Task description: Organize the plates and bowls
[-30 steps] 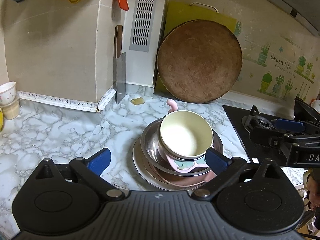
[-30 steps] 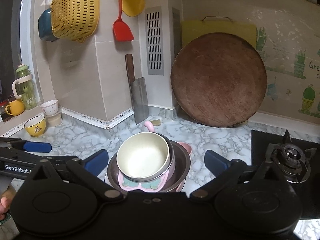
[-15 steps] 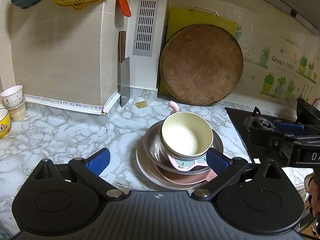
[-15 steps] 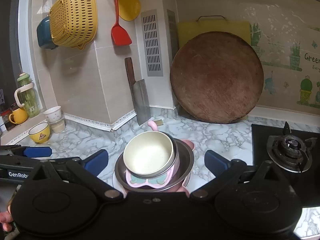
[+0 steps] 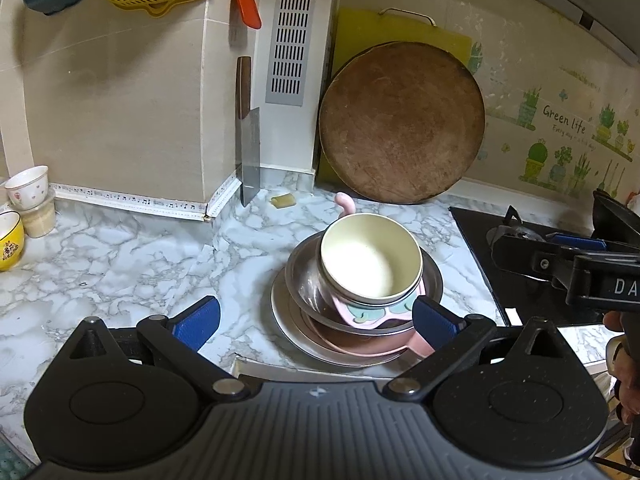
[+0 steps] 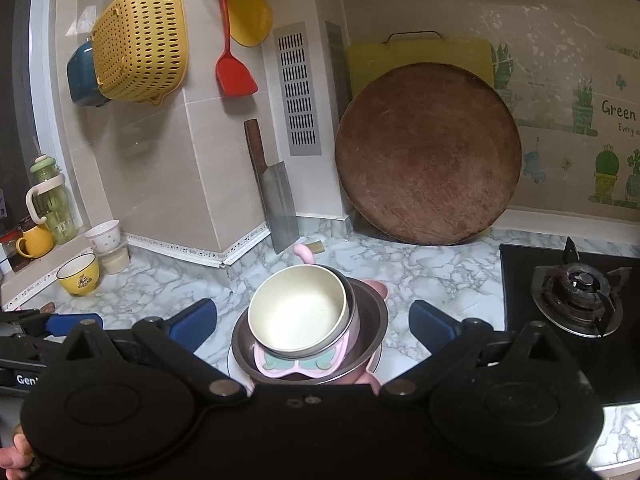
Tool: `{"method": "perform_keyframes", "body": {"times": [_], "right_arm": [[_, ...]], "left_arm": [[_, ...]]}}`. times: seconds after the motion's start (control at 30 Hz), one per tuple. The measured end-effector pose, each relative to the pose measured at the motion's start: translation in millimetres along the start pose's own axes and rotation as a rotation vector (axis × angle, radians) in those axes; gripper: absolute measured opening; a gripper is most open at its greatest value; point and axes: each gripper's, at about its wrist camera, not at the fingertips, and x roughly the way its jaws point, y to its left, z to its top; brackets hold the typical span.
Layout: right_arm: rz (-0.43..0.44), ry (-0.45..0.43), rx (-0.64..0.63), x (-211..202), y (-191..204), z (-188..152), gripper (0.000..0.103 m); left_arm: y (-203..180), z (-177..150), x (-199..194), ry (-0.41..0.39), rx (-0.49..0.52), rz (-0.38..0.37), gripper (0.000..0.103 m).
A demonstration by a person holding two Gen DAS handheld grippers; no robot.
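Note:
A stack of dishes stands on the marble counter. A cream bowl sits on top, inside a pink cartoon dish, inside a steel bowl, on a pink plate and a steel plate. The stack shows in the right wrist view too, with the cream bowl and the steel bowl. My left gripper is open and empty, just in front of the stack. My right gripper is open and empty, above and in front of the stack.
A round wooden board leans on the back wall. A cleaver stands in the corner. A gas stove lies at the right. Small cups and a yellow bowl stand at the left. A yellow colander hangs on the wall.
Both grippers have drawn back and risen a little from the stack. The stack has not moved. Both stay open.

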Motion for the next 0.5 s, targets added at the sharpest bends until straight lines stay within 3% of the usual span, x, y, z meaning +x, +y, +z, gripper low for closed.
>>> {"method": "perform_keyframes", "body": {"times": [0.5], "right_arm": [[-0.006, -0.004, -0.007, -3.4, 2.2, -2.5, 0.103]], "left_arm": [[-2.5, -5.1, -0.1, 0.027, -0.019, -0.013, 0.103]]}}
